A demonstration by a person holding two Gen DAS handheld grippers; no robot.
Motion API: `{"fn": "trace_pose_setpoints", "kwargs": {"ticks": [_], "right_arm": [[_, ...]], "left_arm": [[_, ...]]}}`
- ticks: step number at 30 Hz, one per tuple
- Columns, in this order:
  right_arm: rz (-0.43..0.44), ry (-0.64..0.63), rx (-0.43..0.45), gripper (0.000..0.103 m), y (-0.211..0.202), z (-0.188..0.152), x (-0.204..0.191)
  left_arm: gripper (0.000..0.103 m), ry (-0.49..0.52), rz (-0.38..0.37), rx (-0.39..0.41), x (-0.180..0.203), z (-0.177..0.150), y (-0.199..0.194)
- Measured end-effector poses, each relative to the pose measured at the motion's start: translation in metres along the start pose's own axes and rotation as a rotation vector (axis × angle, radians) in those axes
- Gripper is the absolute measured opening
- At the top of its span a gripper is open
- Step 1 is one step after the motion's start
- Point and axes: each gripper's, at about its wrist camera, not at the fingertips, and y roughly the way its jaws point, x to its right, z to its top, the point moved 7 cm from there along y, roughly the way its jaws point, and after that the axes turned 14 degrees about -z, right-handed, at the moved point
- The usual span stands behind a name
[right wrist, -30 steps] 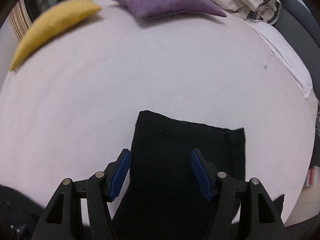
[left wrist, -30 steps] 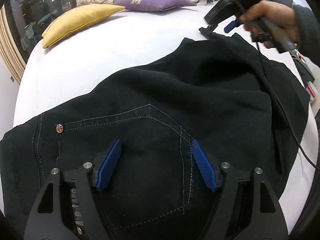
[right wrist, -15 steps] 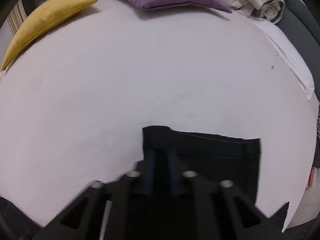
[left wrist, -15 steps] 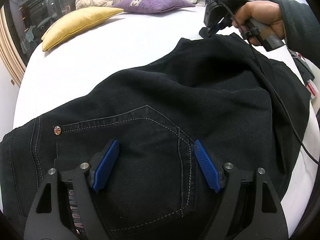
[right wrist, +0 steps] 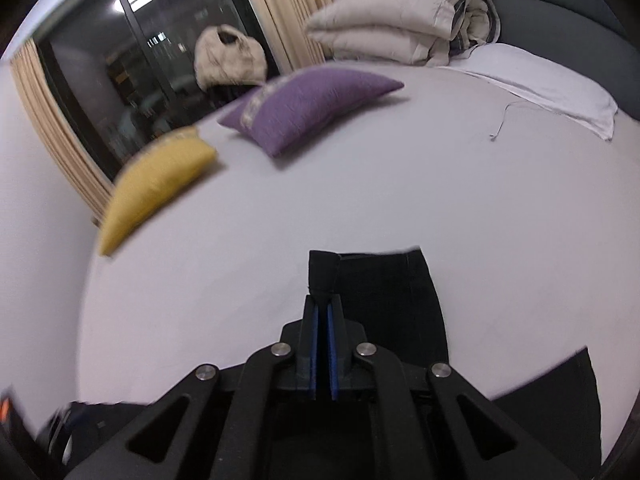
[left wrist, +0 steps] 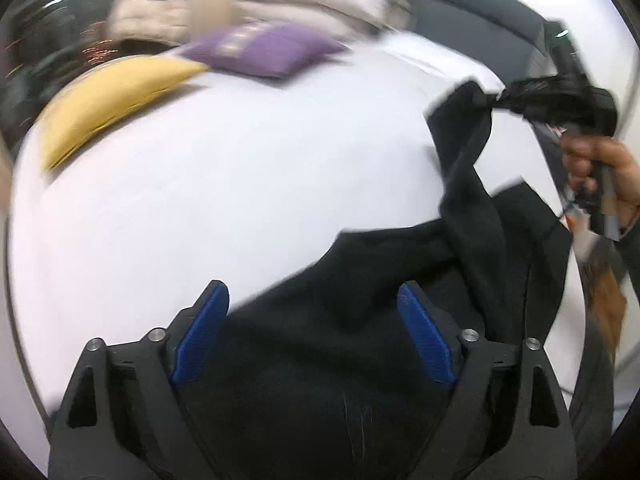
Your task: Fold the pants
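Within the last second the right tool (right wrist: 322,322) had clamped onto the hem of the black pants (left wrist: 360,320) and lifted that leg off the bed (left wrist: 240,160), starting the fold, while the left tool (left wrist: 314,338) was opening, empty, above the waist end

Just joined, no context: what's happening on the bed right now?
A person is folding black pants on a white bed. The right gripper is shut on a leg hem, raised off the sheet. The left gripper is opening above the waist end, gripping nothing.
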Motion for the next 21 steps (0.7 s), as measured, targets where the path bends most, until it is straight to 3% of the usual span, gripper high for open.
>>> {"fn": "trace_pose_setpoints", "kwargs": {"ticks": [3, 7, 10, 14, 15, 16, 17, 19, 21], "right_arm": [[0.043, -0.002, 0.026, 0.005, -0.016, -0.01, 0.006], [0.078, 0.024, 0.043, 0.005, -0.039, -0.031, 0.017], [0.09, 0.053, 0.048, 0.005, -0.052, -0.041, 0.031], [0.108, 0.096, 0.057, 0.005, -0.066, -0.049, 0.041], [0.11, 0.101, 0.067, 0.005, -0.071, -0.049, 0.042], [0.112, 0.103, 0.073, 0.005, -0.076, -0.05, 0.043], [0.114, 0.104, 0.08, 0.005, -0.079, -0.05, 0.043], [0.113, 0.111, 0.091, 0.005, -0.086, -0.051, 0.044], [0.117, 0.125, 0.102, 0.005, -0.094, -0.052, 0.046]], "left_arm": [[0.087, 0.13, 0.031, -0.077, -0.004, 0.017, 0.028], [0.087, 0.283, -0.013, -0.193, 0.009, 0.014, 0.058], [0.087, 0.333, -0.002, -0.258, 0.011, 0.004, 0.072], [0.086, 0.31, -0.006, -0.291, -0.004, 0.003, 0.083], [0.082, 0.3, -0.007, -0.283, -0.007, 0.007, 0.087], [0.062, 0.276, -0.021, -0.279, -0.01, 0.01, 0.089], [0.034, 0.243, -0.039, -0.282, -0.014, 0.013, 0.092], [0.014, 0.211, -0.022, -0.277, -0.019, 0.018, 0.102], [0.008, 0.195, 0.03, -0.269, -0.024, 0.024, 0.113]]}}
